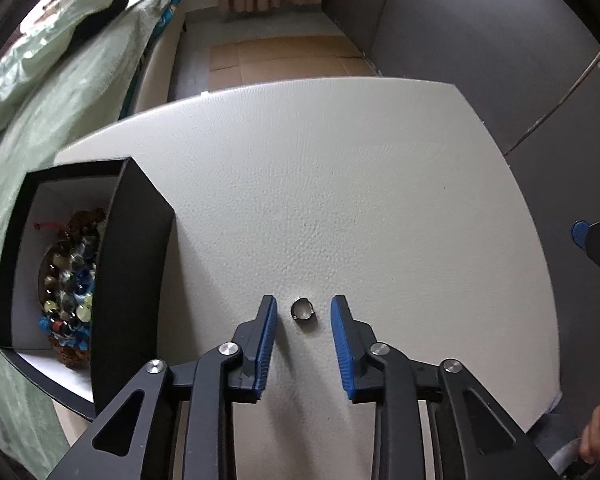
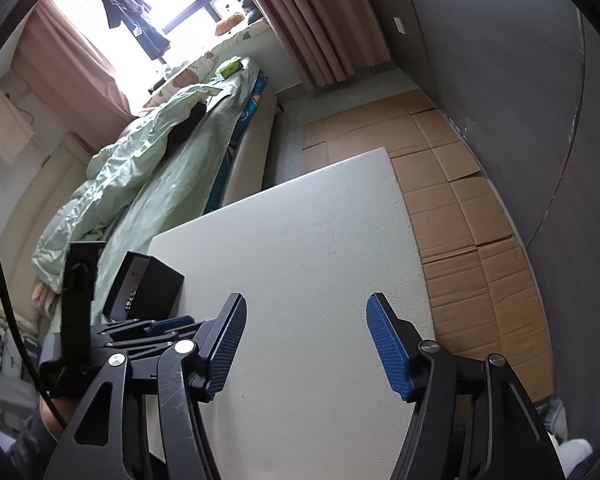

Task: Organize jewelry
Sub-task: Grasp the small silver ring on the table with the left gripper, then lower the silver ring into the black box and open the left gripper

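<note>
Left gripper (image 1: 304, 312) is spread wide around a small silver metal ring (image 1: 302, 309) near the counter's (image 1: 340, 180) front edge. Next: squeeze gently, then carry it to the black box (image 1: 132, 248) at the left edge. Right gripper (image 2: 306, 320) hangs spread, holding nothing.

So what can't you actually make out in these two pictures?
- Beaded bracelets in the black box, left wrist view: the box's near wall hides part of the pile, so no count.
- Ring between the left gripper fingers: too small to show detail.
- Ring, right wrist view: not visible, apparently behind the left gripper's body.
- Right gripper: open above the white table; its height is unclear.
</note>
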The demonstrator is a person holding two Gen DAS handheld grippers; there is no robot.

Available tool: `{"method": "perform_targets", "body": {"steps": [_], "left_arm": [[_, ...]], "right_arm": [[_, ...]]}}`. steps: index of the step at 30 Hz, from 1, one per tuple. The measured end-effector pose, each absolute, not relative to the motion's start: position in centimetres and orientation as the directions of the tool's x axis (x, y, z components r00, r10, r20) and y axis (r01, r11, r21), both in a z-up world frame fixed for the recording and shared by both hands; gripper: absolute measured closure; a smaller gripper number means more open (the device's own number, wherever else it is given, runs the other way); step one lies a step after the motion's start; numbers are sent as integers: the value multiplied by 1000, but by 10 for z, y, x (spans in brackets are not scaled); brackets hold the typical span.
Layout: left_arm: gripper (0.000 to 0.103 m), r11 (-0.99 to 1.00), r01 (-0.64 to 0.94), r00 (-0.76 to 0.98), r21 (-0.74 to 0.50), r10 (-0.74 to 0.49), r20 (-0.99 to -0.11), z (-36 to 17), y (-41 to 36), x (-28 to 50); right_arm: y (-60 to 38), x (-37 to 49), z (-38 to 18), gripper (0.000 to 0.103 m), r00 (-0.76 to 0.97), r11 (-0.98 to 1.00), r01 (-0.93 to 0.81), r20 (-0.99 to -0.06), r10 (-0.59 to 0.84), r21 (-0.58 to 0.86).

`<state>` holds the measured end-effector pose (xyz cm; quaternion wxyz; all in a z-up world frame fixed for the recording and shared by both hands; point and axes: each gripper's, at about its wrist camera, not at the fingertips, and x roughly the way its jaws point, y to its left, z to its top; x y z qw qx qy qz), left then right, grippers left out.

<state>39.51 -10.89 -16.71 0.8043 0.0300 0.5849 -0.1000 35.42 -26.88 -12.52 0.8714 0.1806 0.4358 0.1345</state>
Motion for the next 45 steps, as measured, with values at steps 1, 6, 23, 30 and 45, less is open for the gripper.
{"method": "perform_targets", "body": {"steps": [1, 6, 23, 30, 45], "left_arm": [[80, 980, 190, 298, -63, -119, -947, -168, -109, 395], [90, 981, 179, 305, -74, -127, -944, -169, -102, 393], [90, 982, 169, 387, -80, -140, -911, -107, -71, 378], [90, 988, 133, 426, -76, -126, -896, -86, -40, 380], [90, 995, 53, 434, -84, -99, -895, -91, 4, 394]], "right_arm": [[-269, 354, -125, 39, 584, 898, -79, -710, 393, 432], [-260, 356, -123, 41, 582, 897, -95, -707, 402, 431], [-232, 358, -109, 44, 602, 868, -156, -651, 462, 472], [-210, 362, -103, 44, 599, 864, -187, -643, 477, 468], [-179, 378, -111, 22, 541, 863, -189, -683, 490, 469]]}}
